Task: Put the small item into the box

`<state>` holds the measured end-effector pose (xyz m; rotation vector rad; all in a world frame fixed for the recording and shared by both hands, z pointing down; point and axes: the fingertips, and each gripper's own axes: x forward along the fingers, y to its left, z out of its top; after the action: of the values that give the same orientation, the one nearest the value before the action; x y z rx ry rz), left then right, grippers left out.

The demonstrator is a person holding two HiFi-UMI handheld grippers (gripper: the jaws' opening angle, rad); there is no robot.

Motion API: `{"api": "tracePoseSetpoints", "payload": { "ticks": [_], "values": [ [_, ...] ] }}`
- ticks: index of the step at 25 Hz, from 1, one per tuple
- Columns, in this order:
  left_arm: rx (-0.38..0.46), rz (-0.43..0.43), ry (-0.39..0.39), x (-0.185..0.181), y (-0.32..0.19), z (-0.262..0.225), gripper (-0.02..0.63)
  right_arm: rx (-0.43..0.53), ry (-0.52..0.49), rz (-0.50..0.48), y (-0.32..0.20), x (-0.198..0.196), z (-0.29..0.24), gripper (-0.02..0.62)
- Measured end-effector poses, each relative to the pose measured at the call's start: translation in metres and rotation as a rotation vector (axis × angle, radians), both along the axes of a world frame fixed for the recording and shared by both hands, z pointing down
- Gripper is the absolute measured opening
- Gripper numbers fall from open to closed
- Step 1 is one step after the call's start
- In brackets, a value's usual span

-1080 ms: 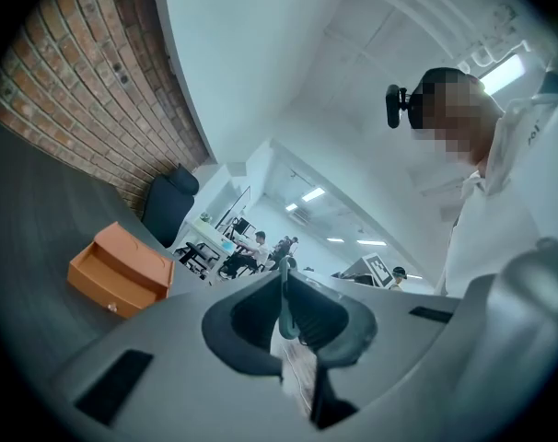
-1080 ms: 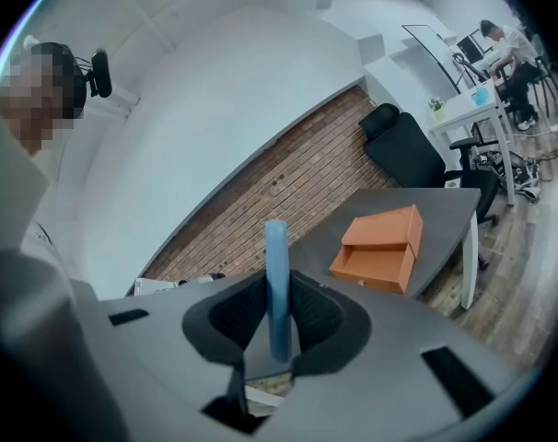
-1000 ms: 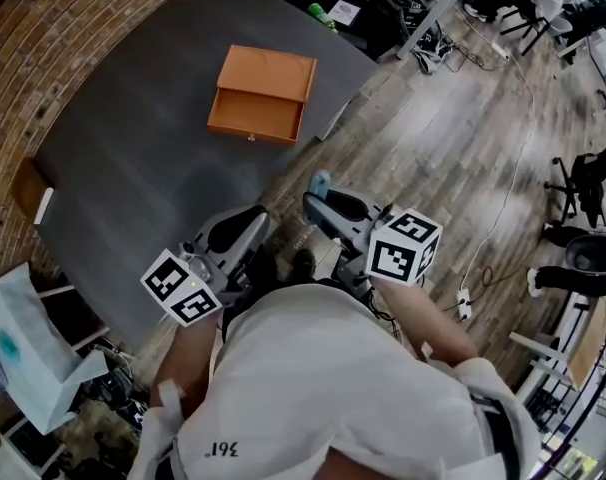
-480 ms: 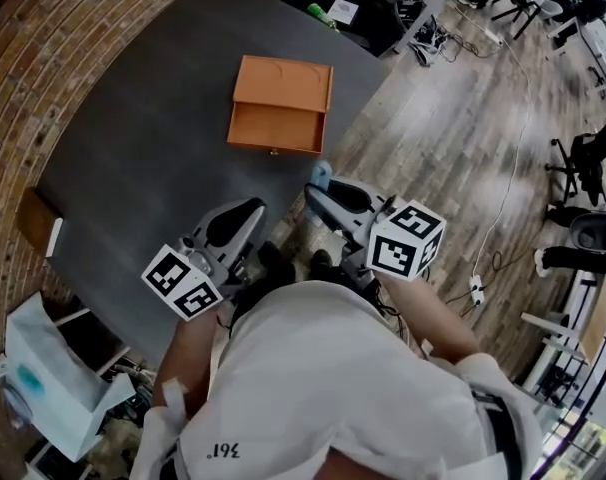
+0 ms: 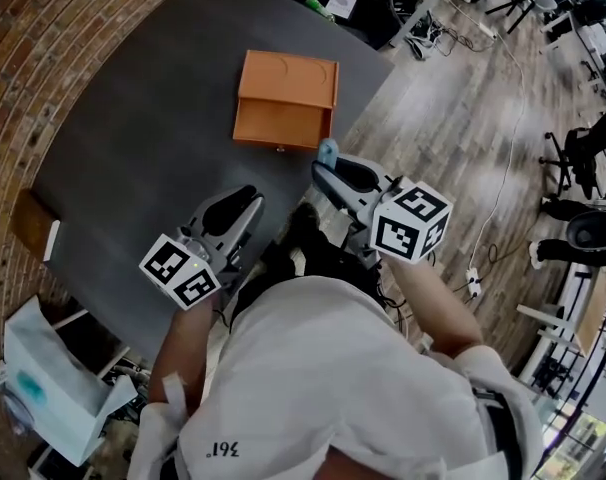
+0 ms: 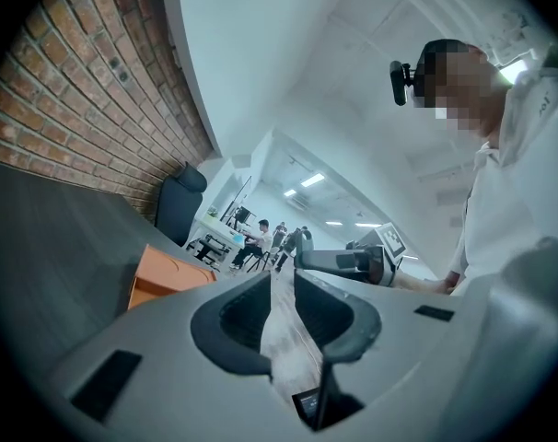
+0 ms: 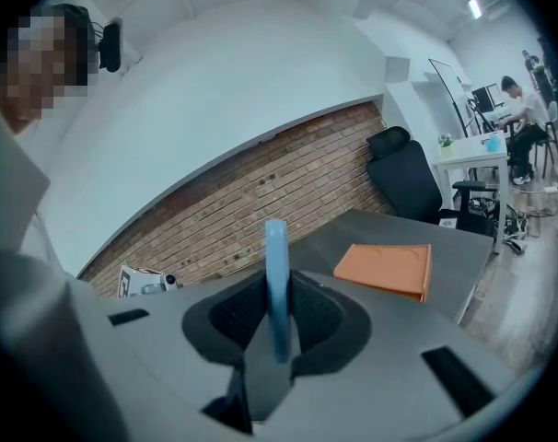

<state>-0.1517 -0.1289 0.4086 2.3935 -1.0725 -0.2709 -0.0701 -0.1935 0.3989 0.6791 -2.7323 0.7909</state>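
Observation:
An orange box (image 5: 286, 98) lies on the dark grey table (image 5: 143, 138), its drawer pulled out toward me. My right gripper (image 5: 324, 164) hovers just off the table's near edge, shut on a small light-blue item (image 5: 327, 151) that sticks up between the pads. In the right gripper view the blue item (image 7: 276, 284) stands upright in the right gripper (image 7: 277, 288), with the box (image 7: 387, 267) ahead to the right. My left gripper (image 5: 249, 196) is over the table's near part; in the left gripper view the left gripper (image 6: 281, 282) is opening, with nothing between its jaws.
A brick wall (image 5: 43, 48) runs along the table's left side. A white paper bag (image 5: 33, 388) stands at lower left. Wooden floor (image 5: 453, 138) with cables, desks and office chairs (image 5: 573, 168) lies to the right. A green object (image 5: 316, 6) sits at the table's far corner.
Both grippers have moved forward toward the table, so the orange box now sits closer to them. The blue item stays in the right gripper.

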Motion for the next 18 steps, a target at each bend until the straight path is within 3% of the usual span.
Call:
{"api": "tracePoseSetpoints", "payload": {
  "ticks": [7,18],
  "values": [
    [-0.013,-0.037,-0.062,-0.008,-0.023,0.017,0.112,-0.005,0.062,-0.056,-0.029,-0.013,0.021,0.084],
    [-0.082,-0.103,-0.098,-0.023,-0.067,0.053,0.112,-0.027,0.123,-0.133,-0.077,-0.033,0.050,0.084]
  ]
}}
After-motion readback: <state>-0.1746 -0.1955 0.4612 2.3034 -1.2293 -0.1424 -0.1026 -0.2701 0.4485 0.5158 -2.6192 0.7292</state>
